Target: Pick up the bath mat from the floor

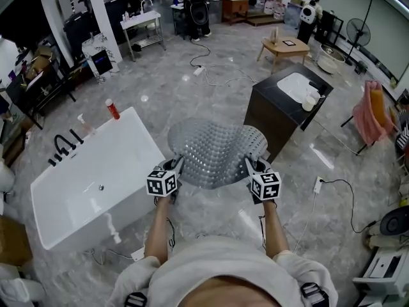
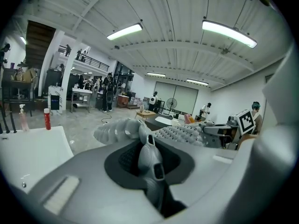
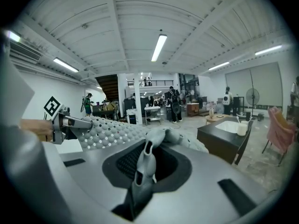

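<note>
Left tool (image 1: 177, 165), carrying a cube of square markers, with its jaws closed on the near left corner of a translucent grey bath mat (image 1: 214, 149) studded with rows of round bumps. The left gripper view shows a fold of the mat's edge pinched between the two jaws. Right tool (image 1: 250, 166), likewise marked, clamps the near right corner in the same way, with the fold standing between its jaws in the right gripper view. The mat is held in the air between the two tools, clear of the grey marbled floor (image 1: 211, 75). It spreads away from the person and is curved across its width. To the left, below the mat, stands a white rectangular bathtub (image 1: 96, 184) with a red bottle (image 1: 112, 109) at its far rim. To the right stands a dark cabinet (image 1: 268, 117) topped by a white basin (image 1: 295, 85).
</note>
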### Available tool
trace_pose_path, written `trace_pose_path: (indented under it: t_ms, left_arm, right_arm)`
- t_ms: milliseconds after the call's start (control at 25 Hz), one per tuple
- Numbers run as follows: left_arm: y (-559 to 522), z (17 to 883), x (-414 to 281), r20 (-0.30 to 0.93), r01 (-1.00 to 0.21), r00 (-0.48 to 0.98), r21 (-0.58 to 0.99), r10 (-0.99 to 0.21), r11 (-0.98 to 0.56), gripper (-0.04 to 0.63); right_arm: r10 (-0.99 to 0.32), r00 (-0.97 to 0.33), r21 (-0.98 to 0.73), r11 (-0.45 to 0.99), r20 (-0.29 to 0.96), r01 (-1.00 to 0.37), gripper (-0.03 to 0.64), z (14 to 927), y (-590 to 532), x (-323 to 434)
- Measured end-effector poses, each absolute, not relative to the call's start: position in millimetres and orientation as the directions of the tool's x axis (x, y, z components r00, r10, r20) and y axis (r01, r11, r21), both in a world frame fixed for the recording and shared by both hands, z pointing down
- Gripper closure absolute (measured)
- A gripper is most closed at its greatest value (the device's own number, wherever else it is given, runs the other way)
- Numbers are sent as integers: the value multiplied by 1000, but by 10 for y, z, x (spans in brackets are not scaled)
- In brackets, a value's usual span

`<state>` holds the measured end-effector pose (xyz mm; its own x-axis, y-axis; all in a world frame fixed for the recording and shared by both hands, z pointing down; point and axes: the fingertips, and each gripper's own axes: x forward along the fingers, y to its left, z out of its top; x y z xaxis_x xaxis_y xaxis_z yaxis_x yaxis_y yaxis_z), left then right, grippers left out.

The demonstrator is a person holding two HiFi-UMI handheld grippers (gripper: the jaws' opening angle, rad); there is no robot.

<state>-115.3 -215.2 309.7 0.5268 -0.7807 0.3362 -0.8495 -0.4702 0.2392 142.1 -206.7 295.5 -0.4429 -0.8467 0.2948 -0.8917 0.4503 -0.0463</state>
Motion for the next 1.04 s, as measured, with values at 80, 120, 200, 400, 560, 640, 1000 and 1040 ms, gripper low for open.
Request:
trace_pose_path:
  t_ms: [80,120,200,400,560,640,1000,1040]
  left_arm:
    - [-2152,3065,-1147,326,-848,529,240,-784,-472,549]
    - [-2151,3058,-1139,323,-847,531,241,-783,-474,548]
    - [-2154,3048,-1127,321,-845,533,240,-783,-477,549]
    - [-2138,3007,-1134,326,-842,539,238,-777,-484,548]
    - [-2111,3028,-1120,332,-841,540,235,-773,-487,548]
    - [-2109,3038,-1124,334,-841,541,234,-772,-488,548]
    - [-2096,3109,-1069,345,-840,543,240,-766,-487,548]
    - [-2096,3119,-1056,347,-840,543,241,-765,-487,548]
  right_arm:
    - [-851,-442,-45,449,284,-892,568,2923,-2069,1430]
    - [-852,-442,-44,448,280,-893,568,2915,-2069,1434]
    - [-854,-440,-42,447,277,-894,568,2899,-2076,1433]
    - [-854,-441,-33,450,278,-893,568,2846,-2067,1376]
    - [-851,-438,-25,450,289,-892,568,2890,-2034,1385]
    - [-850,-438,-24,451,294,-892,568,2910,-2028,1377]
    - [-842,-441,-32,454,310,-890,568,3001,-1998,1410]
    - [-841,-441,-34,454,312,-890,568,3012,-1997,1421]
